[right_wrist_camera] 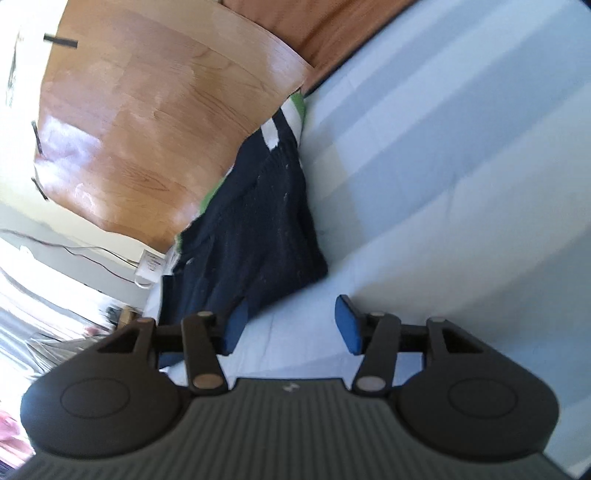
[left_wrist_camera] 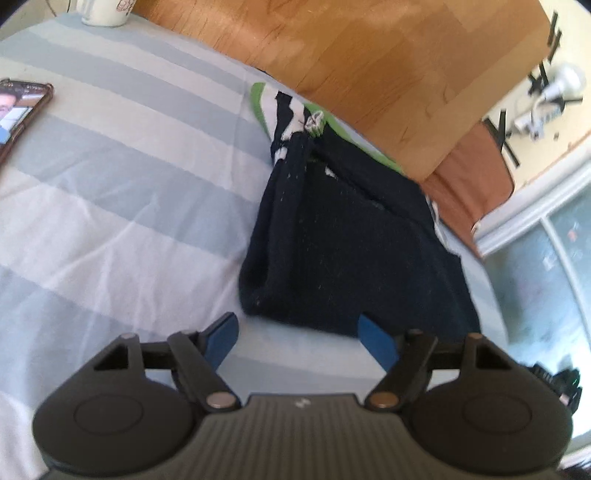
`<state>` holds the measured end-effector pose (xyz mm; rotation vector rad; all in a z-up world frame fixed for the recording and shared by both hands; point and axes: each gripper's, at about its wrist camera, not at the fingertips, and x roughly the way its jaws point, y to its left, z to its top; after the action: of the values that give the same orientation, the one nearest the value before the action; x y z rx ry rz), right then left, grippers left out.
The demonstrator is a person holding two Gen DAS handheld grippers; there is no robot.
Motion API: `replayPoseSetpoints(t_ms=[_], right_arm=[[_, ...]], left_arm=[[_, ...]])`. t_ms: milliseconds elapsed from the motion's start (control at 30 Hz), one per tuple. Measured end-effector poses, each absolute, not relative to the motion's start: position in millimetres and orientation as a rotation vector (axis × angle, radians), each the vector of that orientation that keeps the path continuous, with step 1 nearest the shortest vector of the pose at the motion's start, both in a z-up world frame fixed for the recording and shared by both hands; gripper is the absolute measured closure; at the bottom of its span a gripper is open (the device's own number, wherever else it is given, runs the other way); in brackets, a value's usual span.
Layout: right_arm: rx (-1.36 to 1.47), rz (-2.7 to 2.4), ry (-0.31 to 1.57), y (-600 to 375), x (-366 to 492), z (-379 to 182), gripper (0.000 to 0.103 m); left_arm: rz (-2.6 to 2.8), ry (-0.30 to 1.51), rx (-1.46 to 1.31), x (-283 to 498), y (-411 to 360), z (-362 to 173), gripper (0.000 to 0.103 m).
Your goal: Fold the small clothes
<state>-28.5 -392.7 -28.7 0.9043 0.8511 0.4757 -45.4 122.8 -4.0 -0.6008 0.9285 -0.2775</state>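
A small dark navy knit garment [left_wrist_camera: 343,236] with white and green trim at its far end lies folded on the striped bed sheet [left_wrist_camera: 110,184], close to the wooden headboard. My left gripper [left_wrist_camera: 295,332] is open and empty just in front of its near edge. In the right wrist view the same garment [right_wrist_camera: 255,236] lies ahead and to the left. My right gripper [right_wrist_camera: 291,321] is open and empty, its left finger [right_wrist_camera: 234,328] at the garment's near edge.
A wooden headboard [left_wrist_camera: 388,74] runs along the far side of the bed. A phone [left_wrist_camera: 18,110] lies on the sheet at the left. A white mug [left_wrist_camera: 103,13] stands at the far left. The bed's edge and the floor lie to the right [left_wrist_camera: 546,277].
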Motion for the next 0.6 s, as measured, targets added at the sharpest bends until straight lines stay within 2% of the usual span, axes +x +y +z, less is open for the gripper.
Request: replayPoseSetpoints(t_ms=[100,167,200,233,300,333,600], right_arm=[[0.933,0.461,0.83,-381,-17,-30,0.048],[0.92,0.439,0.801,-368,-8,-27,0.048],[0.905,0.435,0.787,-364,-5,-26,0.049],[0.888,0.424,0.767,-360,-2,-26,0.054],[0.851,0.372,0.75,-356,5,-29,0.082],[0.851,0.358,0.76,-356,10,-31,0.089],[0.728,0.455,0.696,-357,-42,16,0.092]], left_arm=[[-0.259,0.894,-0.701,-31,128,-10,0.031],[-0.231,0.869,-0.761,-23,130,-15,0.042],[-0.197,0.868,-0.763,-19,130,-17,0.067],[-0.161,0.878,-0.748,-16,129,-20,0.085],[-0.157,0.883,-0.781,-12,131,-23,0.086],[-0.156,0.893,-0.779,-12,131,-22,0.087],[-0.177,0.829,-0.675,-54,152,24,0.089]])
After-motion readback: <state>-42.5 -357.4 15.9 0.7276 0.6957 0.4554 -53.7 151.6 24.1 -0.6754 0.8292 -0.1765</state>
